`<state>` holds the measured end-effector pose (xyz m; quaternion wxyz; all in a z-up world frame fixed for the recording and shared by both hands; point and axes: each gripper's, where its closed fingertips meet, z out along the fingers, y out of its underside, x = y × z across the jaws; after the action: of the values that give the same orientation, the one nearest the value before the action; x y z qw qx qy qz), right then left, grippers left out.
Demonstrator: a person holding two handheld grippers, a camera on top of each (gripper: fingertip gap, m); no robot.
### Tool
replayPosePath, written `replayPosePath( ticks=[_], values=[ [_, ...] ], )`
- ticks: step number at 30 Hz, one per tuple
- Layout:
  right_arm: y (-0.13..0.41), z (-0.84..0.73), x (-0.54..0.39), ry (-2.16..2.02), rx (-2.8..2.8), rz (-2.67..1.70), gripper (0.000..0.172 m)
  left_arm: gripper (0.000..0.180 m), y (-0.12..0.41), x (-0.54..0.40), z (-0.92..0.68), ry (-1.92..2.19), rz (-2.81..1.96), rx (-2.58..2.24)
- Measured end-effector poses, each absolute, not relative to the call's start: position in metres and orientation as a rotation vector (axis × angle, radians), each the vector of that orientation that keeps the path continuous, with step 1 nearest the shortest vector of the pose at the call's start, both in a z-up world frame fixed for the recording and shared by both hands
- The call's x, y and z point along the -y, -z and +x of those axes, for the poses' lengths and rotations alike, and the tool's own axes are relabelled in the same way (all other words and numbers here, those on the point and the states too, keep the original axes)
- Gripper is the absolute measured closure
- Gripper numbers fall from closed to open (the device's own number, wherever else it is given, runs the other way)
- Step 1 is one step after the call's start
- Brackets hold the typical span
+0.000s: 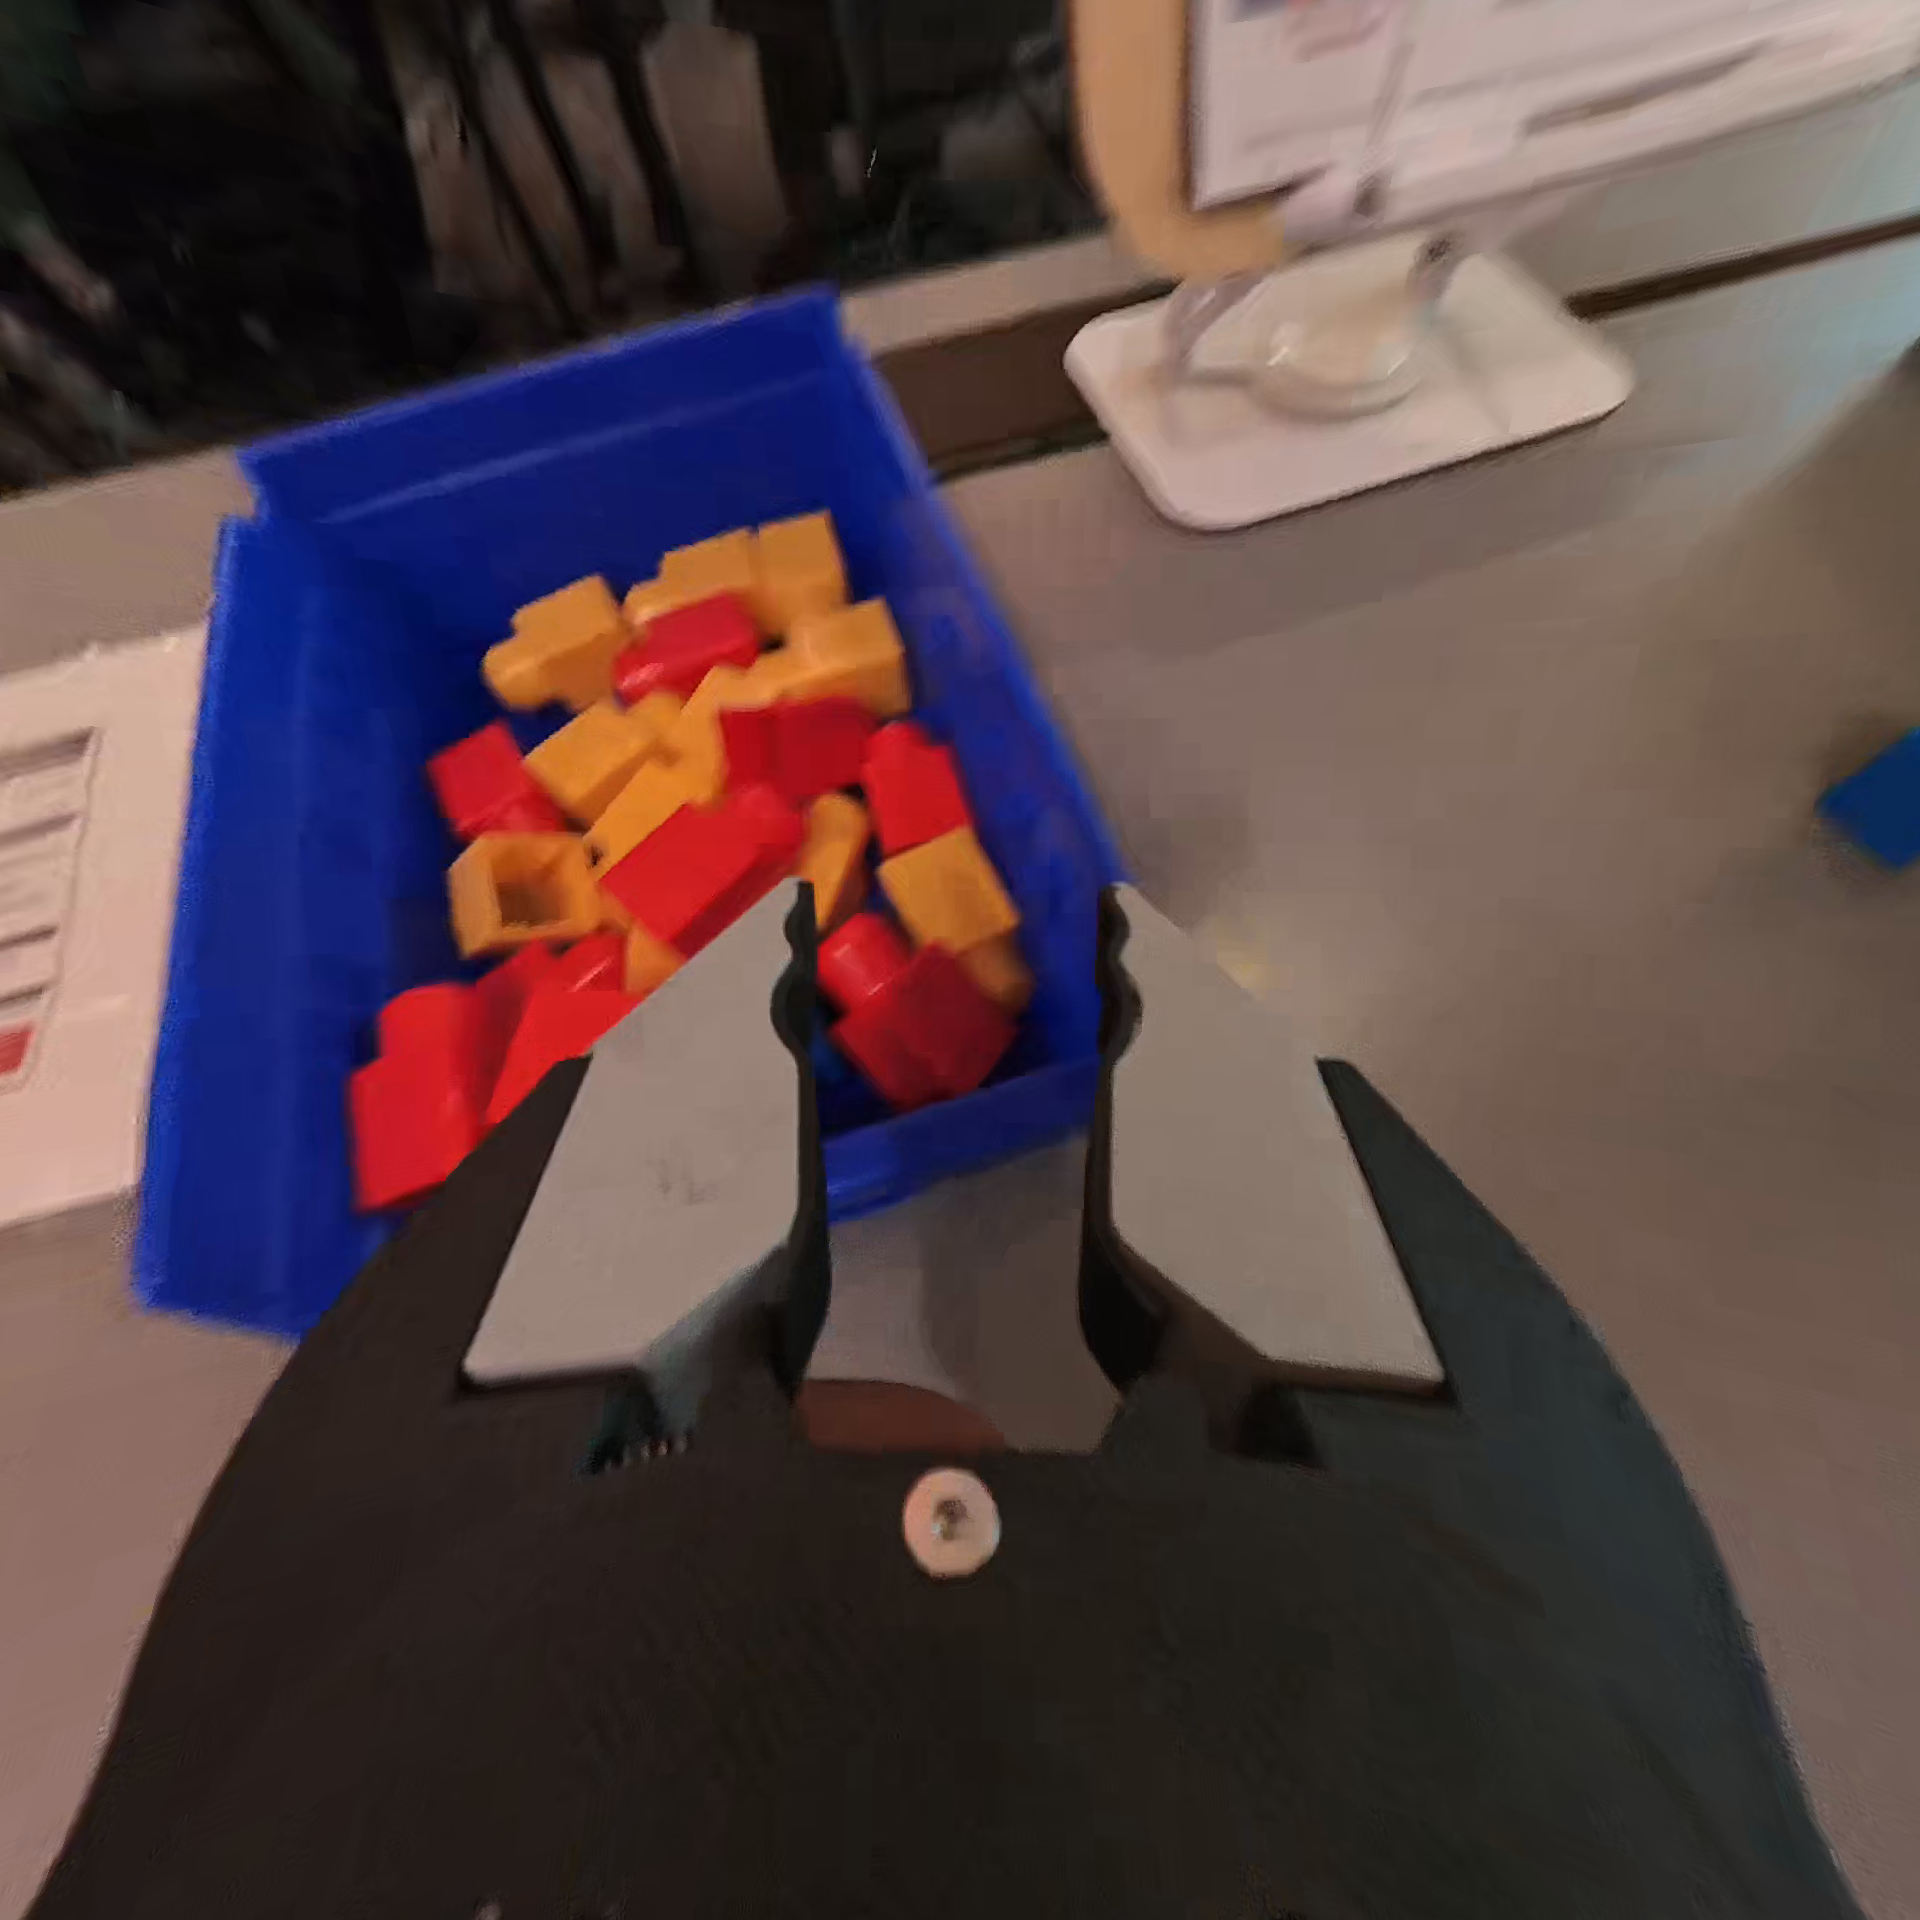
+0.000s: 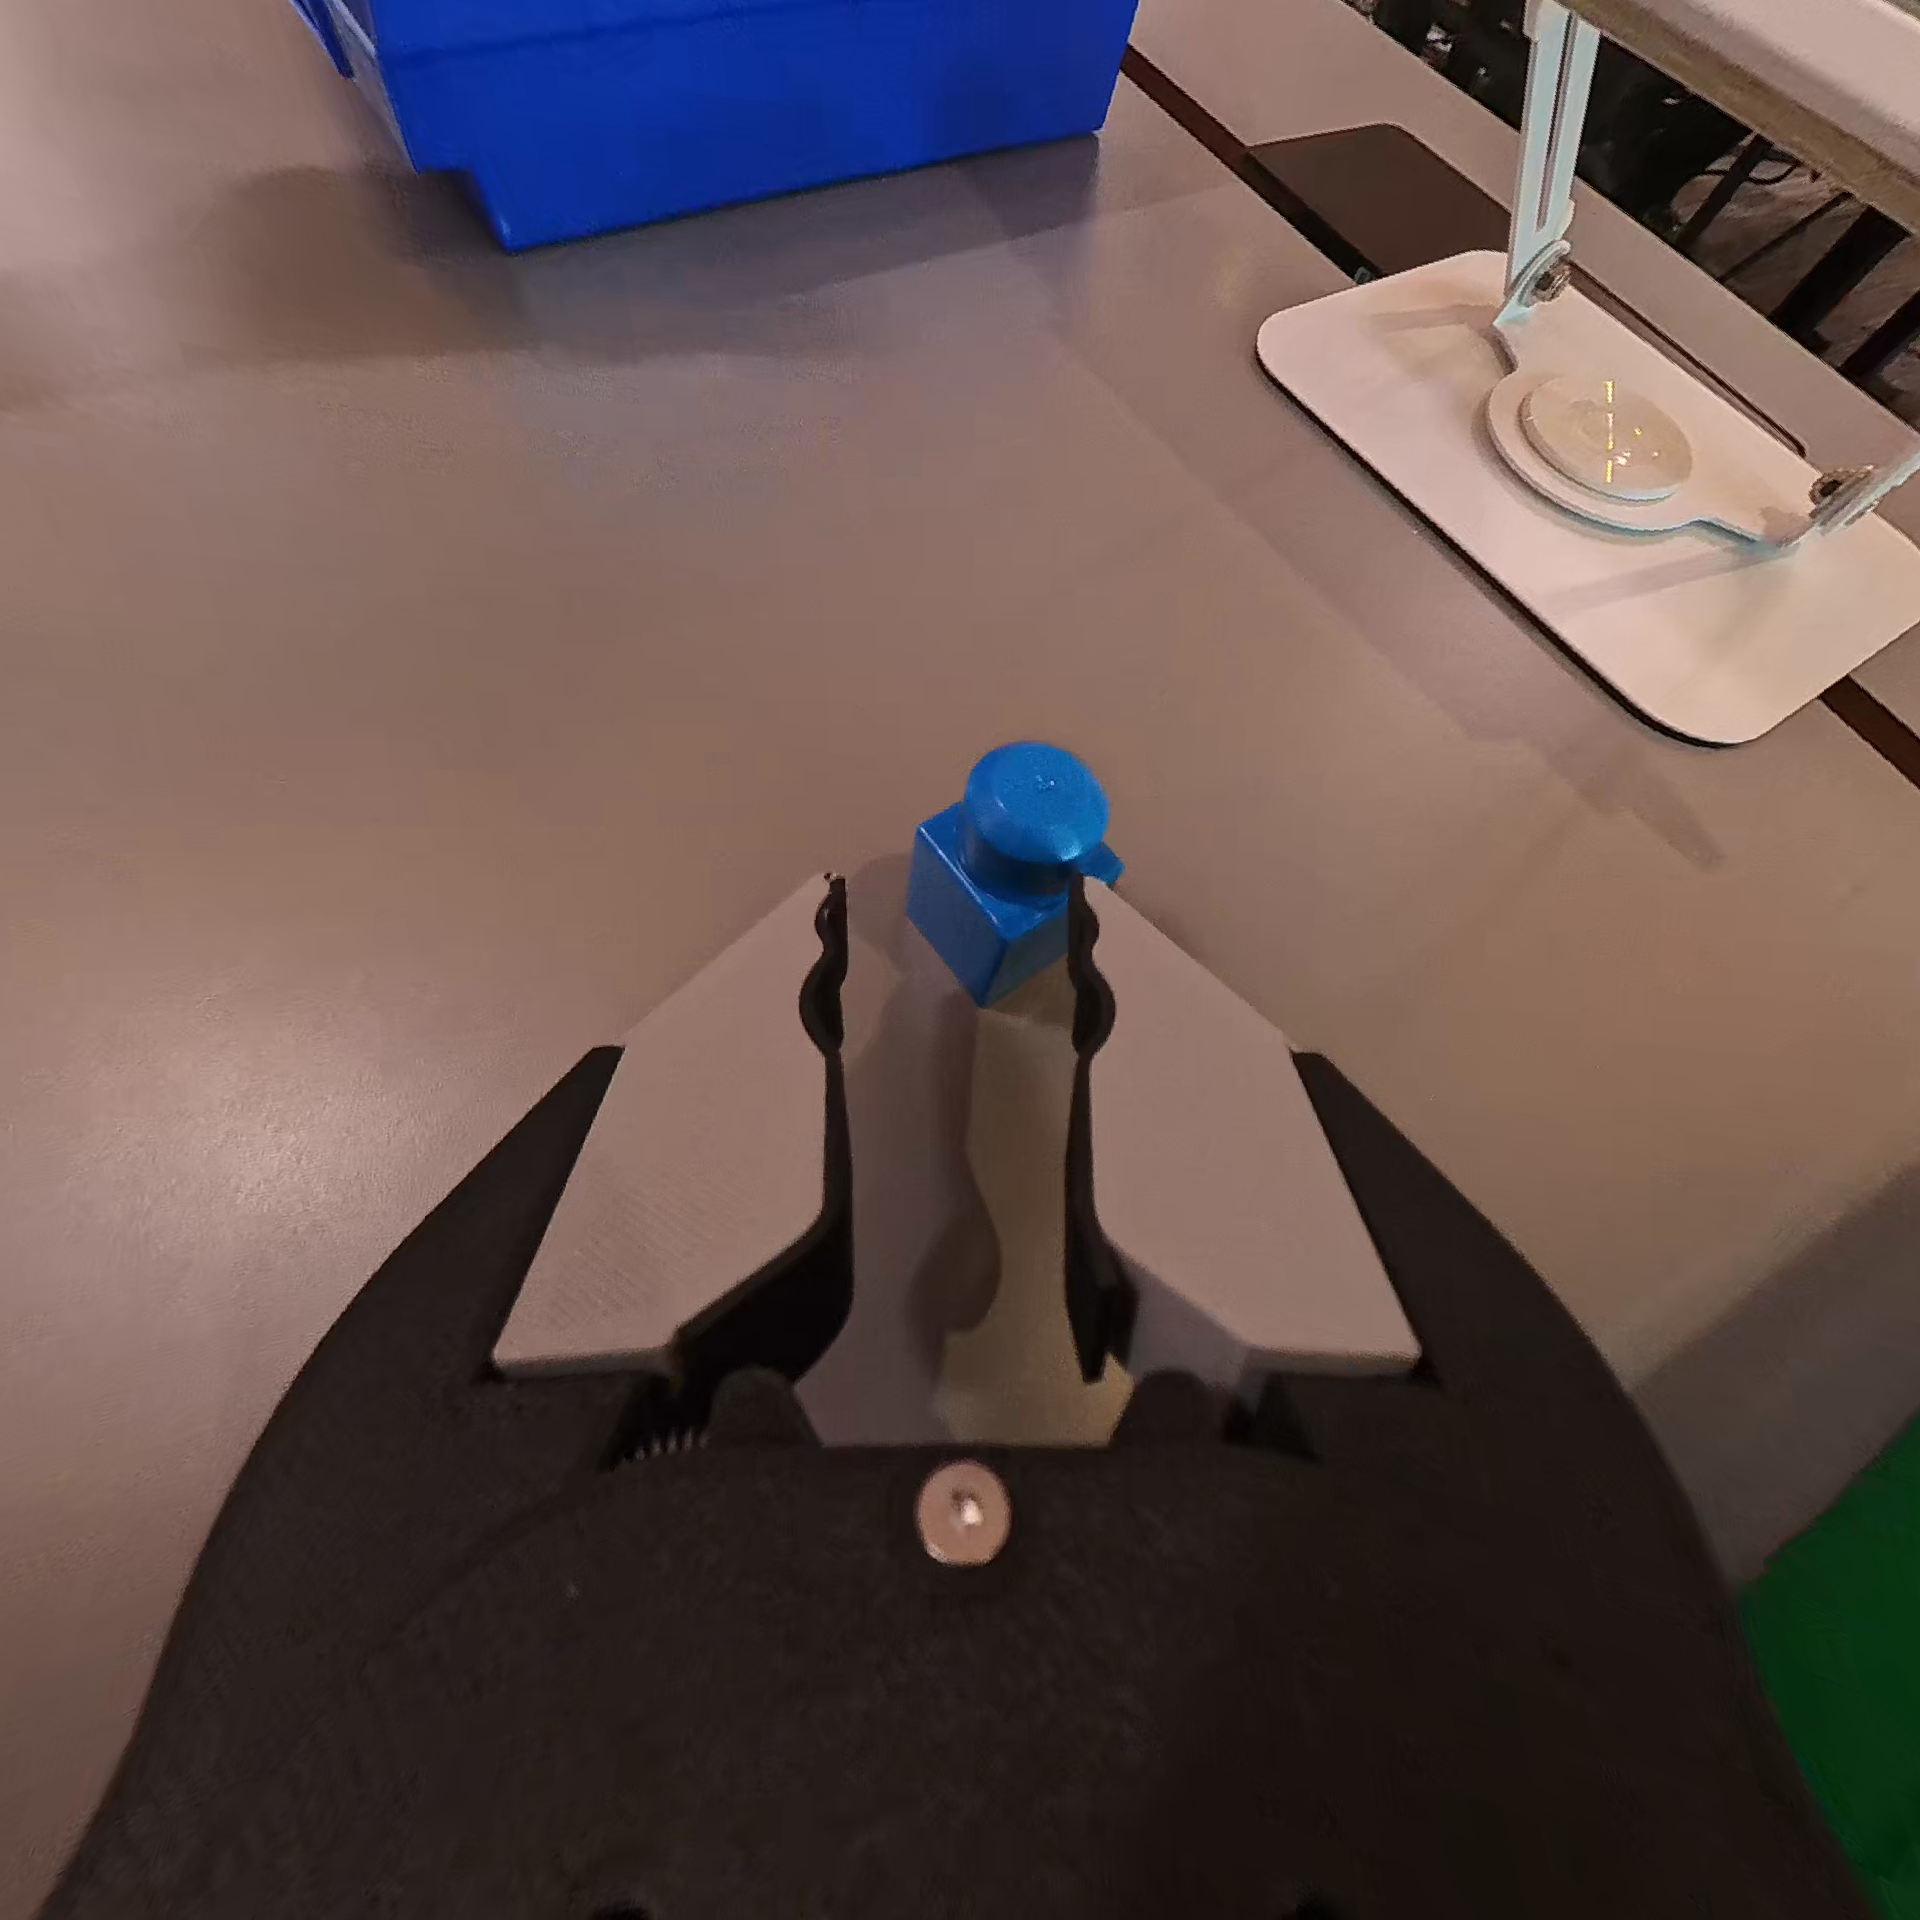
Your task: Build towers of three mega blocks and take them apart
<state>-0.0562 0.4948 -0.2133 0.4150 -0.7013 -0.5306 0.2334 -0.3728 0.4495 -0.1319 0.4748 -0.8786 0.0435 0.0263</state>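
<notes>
- The right gripper (image 2: 956,914) has its jaws parted around a single blue block (image 2: 987,914) that stands on the grey table (image 2: 520,623), stud up and turned cornerwise to the fingers.
- Bare table shows between the left-hand pad (image 2: 826,966) and the block; the other pad sits at the block's far corner, but contact there is hard to judge, so the block is not gripped.
- The left gripper (image 1: 951,925) is spread wide with nothing between its pads, poised over the near right corner of a blue bin (image 1: 312,831).
- The bin is heaped with loose red blocks (image 1: 707,873) and orange blocks (image 1: 582,748); one red block (image 1: 914,1008) lies in line with the gap between the fingers, though through the blur it looks to be lower down in the bin.
- A white sheet (image 1: 62,935) lies just left of the bin.
- Farther right on the table is a white stand base (image 2: 1621,520) with a clear upright bracket.
</notes>
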Motion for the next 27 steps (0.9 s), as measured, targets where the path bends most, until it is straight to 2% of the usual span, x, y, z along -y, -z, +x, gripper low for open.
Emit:
replayPosePath(
  ticks=[6,12,15,16,17,27],
  values=[
    [0.214,-0.059,-0.491,-0.579,1.348,-1.751,0.133,0.127,0.188,-0.431,-0.420,-0.241,-2.473,-0.166],
    [0.212,-0.058,-0.492,-0.596,1.337,-1.754,0.133,0.129,0.214,-0.440,-0.431,-0.301,-2.588,-0.169],
    [0.210,-0.056,-0.494,-0.608,1.326,-1.759,0.133,0.142,0.225,-0.442,-0.439,-0.317,-2.625,-0.156],
    [0.209,-0.056,-0.494,-0.610,1.322,-1.758,0.133,0.142,0.225,-0.444,-0.441,-0.309,-2.616,-0.150],
    [0.208,-0.056,-0.494,-0.613,1.318,-1.756,0.133,0.152,0.224,-0.446,-0.441,-0.296,-2.602,-0.147],
    [0.200,-0.055,-0.492,-0.627,1.309,-1.729,0.133,0.154,0.194,-0.438,-0.439,-0.244,-2.545,-0.198]
  ],
)
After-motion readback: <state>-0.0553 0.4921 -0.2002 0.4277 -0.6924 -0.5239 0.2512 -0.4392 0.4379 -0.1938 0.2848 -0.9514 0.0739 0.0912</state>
